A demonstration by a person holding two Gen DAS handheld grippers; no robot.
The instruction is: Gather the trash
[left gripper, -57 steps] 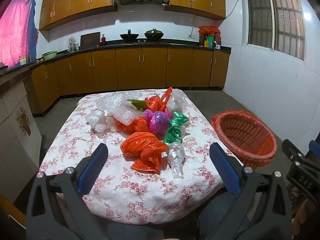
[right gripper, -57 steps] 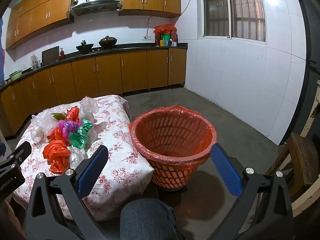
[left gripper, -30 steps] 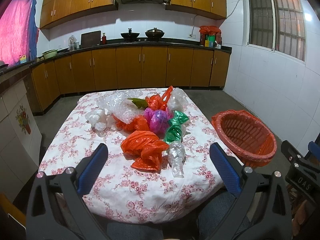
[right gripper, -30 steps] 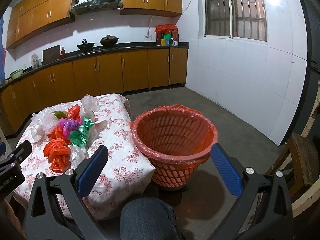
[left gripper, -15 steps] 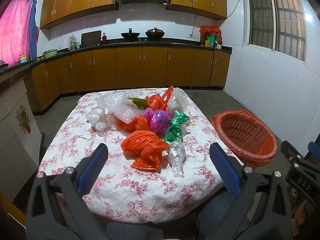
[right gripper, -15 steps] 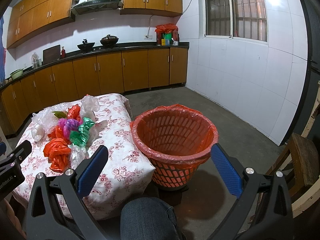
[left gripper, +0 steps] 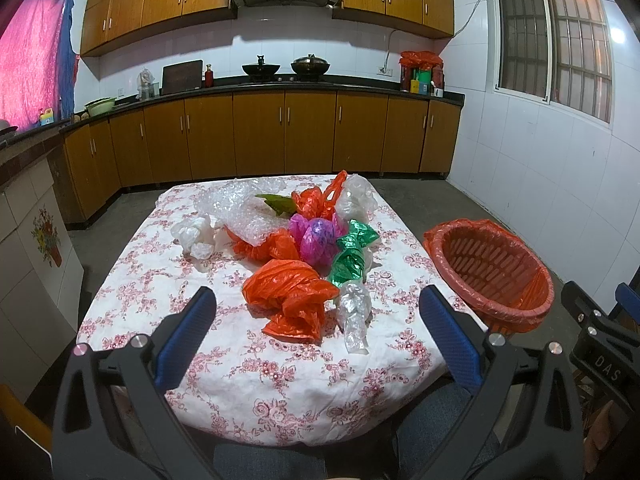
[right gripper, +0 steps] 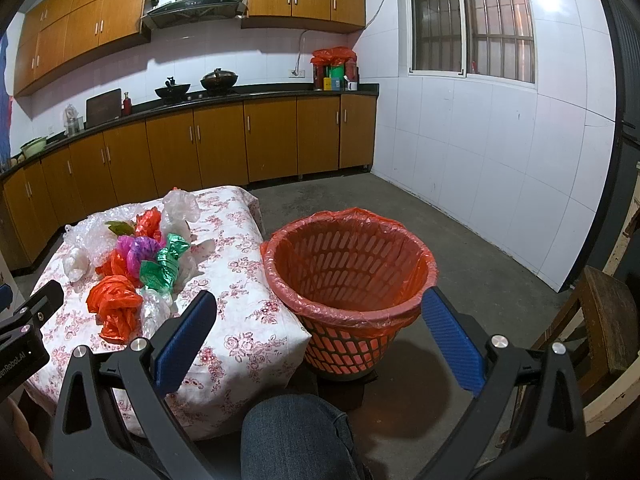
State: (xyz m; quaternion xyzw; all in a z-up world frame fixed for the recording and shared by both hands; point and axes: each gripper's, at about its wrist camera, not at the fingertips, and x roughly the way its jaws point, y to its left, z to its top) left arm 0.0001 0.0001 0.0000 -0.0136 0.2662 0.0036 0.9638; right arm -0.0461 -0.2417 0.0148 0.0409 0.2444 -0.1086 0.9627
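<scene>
Crumpled plastic bags lie heaped on a table with a floral cloth [left gripper: 160, 280]: a crumpled orange bag [left gripper: 290, 296] nearest me, a clear plastic twist [left gripper: 354, 314] beside it, a green bag [left gripper: 352, 252], a purple-pink bag [left gripper: 316, 236], bubble wrap [left gripper: 236, 208] and a white bag [left gripper: 196, 234]. An orange basket [right gripper: 346, 276] lined with an orange bag stands on the floor right of the table. My left gripper [left gripper: 318, 334] hangs open before the table's near edge, holding nothing. My right gripper [right gripper: 318, 334] is open and empty, in front of the basket.
Wooden kitchen cabinets [left gripper: 260, 136] and a counter with pots line the back wall. A wooden chair [right gripper: 600, 320] stands at the right. A person's knee in jeans [right gripper: 296, 436] shows at the bottom. Bare concrete floor [right gripper: 460, 240] spreads behind the basket.
</scene>
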